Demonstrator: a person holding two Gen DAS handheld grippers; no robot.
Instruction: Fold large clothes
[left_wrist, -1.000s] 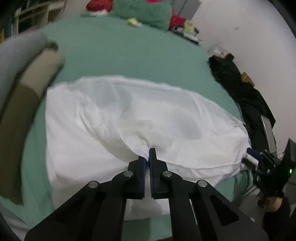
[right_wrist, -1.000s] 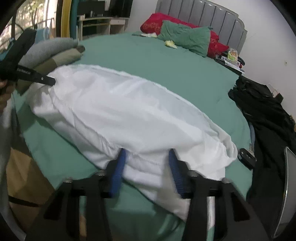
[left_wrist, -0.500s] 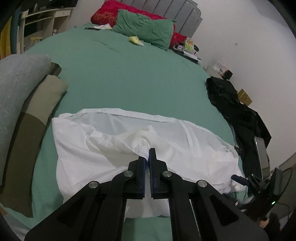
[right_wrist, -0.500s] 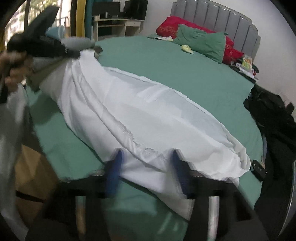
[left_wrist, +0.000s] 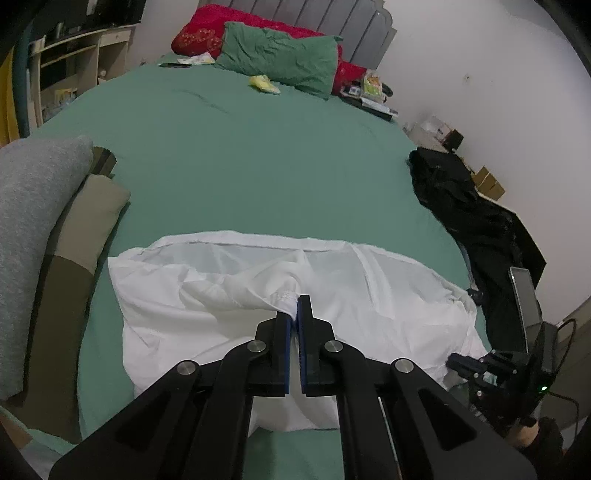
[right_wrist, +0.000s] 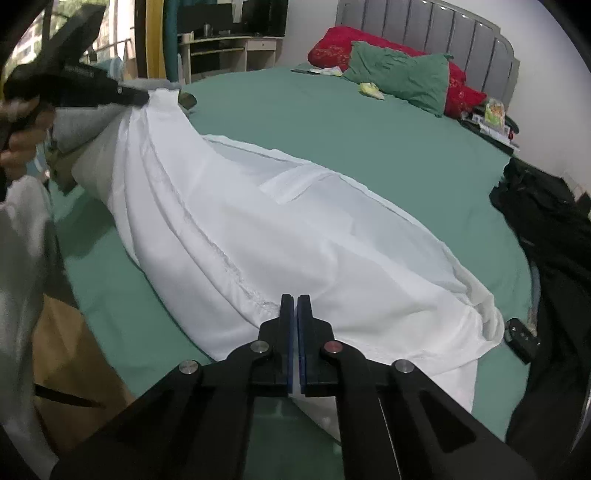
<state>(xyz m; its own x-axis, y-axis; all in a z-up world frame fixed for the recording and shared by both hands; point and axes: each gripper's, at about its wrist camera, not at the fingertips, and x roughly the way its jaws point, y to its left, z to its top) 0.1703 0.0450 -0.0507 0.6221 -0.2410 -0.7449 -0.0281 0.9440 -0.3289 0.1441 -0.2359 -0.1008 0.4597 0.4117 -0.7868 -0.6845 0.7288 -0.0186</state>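
While both tongs, left gripper (left_wrist: 295, 314) and right gripper (right_wrist: 294, 314), pinch the white garment (right_wrist: 295, 236), it sprawls over a green bedsheet (left_wrist: 258, 155) near a grey headboard (right_wrist: 443, 26).

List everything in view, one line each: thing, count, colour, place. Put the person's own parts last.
white garment: one, white, near end of bed
bed sheet: one, green, covering bed
pillows: two, green in front of red, at headboard
headboard: one, grey, far end
folded clothes: stack, grey and olive, bed's left edge
dark clothing: pile, black, right of bed
car key: one, black, right bed edge
left claw: shut on white garment, lifted
right claw: shut on white garment
hand: one, holding left claw
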